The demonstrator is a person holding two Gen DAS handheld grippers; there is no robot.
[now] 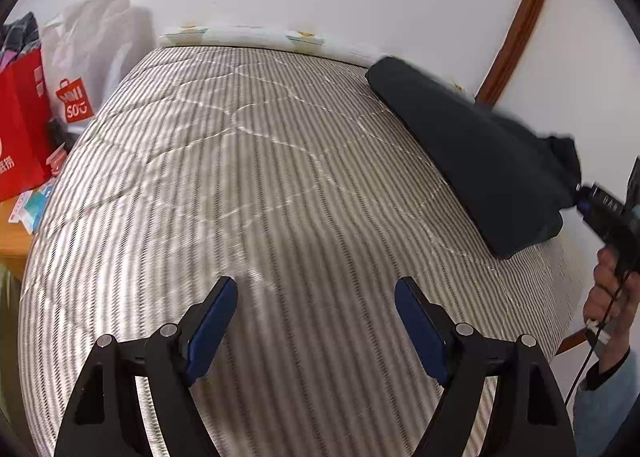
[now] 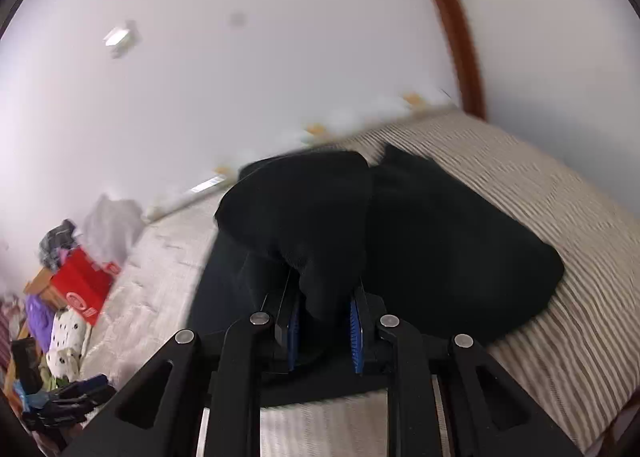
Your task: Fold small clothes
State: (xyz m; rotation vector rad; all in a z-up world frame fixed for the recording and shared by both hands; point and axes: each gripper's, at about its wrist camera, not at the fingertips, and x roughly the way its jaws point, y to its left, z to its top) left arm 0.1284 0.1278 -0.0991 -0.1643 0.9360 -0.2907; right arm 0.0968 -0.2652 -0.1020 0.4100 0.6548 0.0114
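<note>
A dark, nearly black garment (image 1: 472, 145) lies along the right side of the striped bedspread (image 1: 260, 177). My left gripper (image 1: 316, 289) hovers open over bare bedspread, with nothing between its blue pads and the garment well off to its right. In the right wrist view my right gripper (image 2: 326, 297) is shut on a bunched fold of the dark garment (image 2: 440, 237), lifted above the rest of the cloth. A person's hand (image 1: 608, 297) with the right gripper (image 1: 600, 201) shows at the right edge of the left wrist view.
A red bag (image 1: 20, 129) and a white shopping bag (image 1: 88, 57) stand at the bed's left side. A pile of clothes and toys (image 2: 64, 321) lies beside the bed. A white wall with a brown wooden frame (image 1: 520, 17) runs behind.
</note>
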